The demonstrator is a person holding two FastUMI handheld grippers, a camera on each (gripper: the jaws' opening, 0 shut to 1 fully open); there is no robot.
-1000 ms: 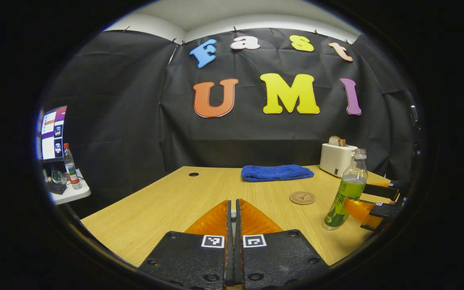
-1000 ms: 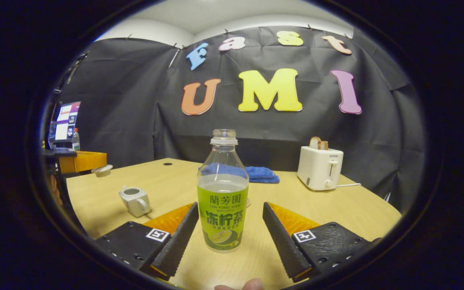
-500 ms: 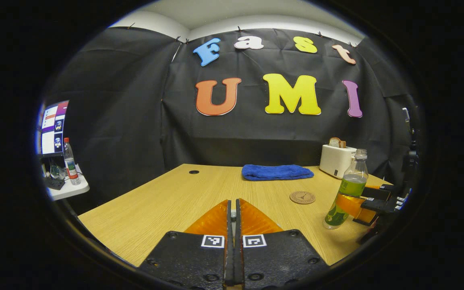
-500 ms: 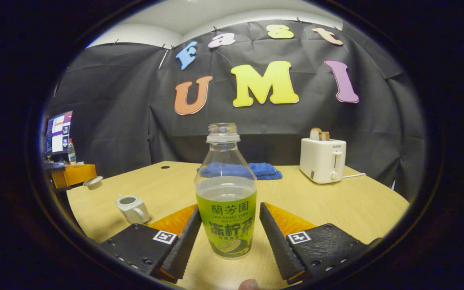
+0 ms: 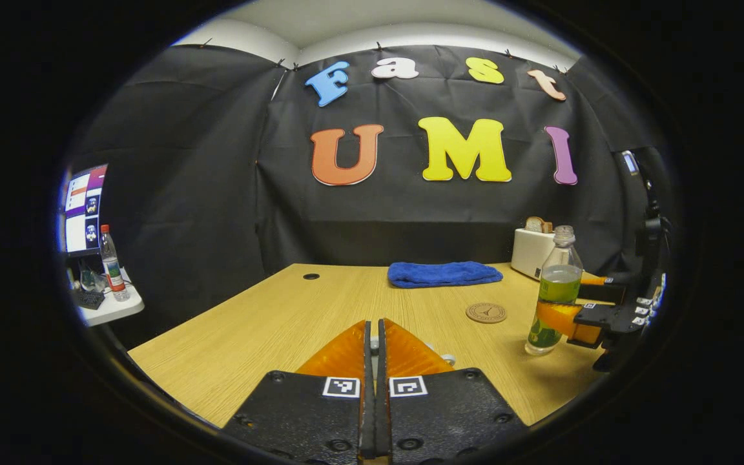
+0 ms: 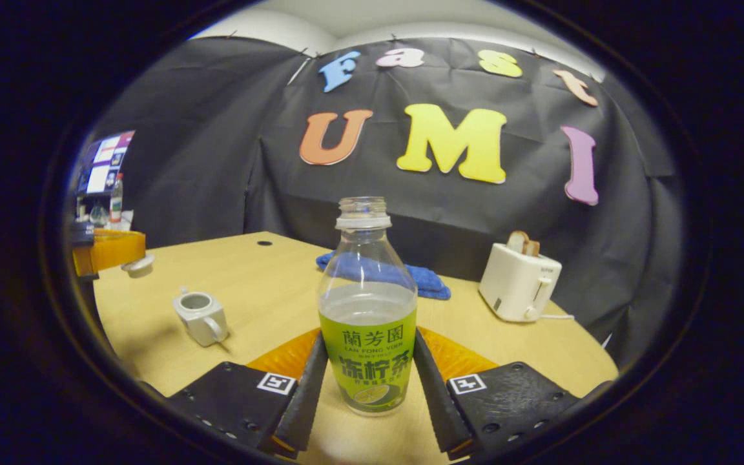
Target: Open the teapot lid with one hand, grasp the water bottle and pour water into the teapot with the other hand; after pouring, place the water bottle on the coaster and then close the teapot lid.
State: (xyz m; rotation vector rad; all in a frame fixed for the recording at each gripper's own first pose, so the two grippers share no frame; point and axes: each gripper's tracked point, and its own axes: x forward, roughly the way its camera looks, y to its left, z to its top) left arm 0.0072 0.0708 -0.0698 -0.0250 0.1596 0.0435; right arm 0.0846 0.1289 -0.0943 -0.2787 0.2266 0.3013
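Both views low over table (image 5: pixel 268 316), facing wall; share bottle (image 6: pixel 367 310), towel (image 5: pixel 443 274)

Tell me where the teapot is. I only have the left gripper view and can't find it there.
Observer: In the right gripper view the teapot stands on the table, to the left of the bottle.
Operator: Is its lid off?
Observer: Yes, its mouth is open. The lid hangs at the tip of the left gripper, off to the teapot's left.
Operator: How does the right gripper sit on the bottle?
Observer: The right gripper has both fingers pressed on the label, one on each side.
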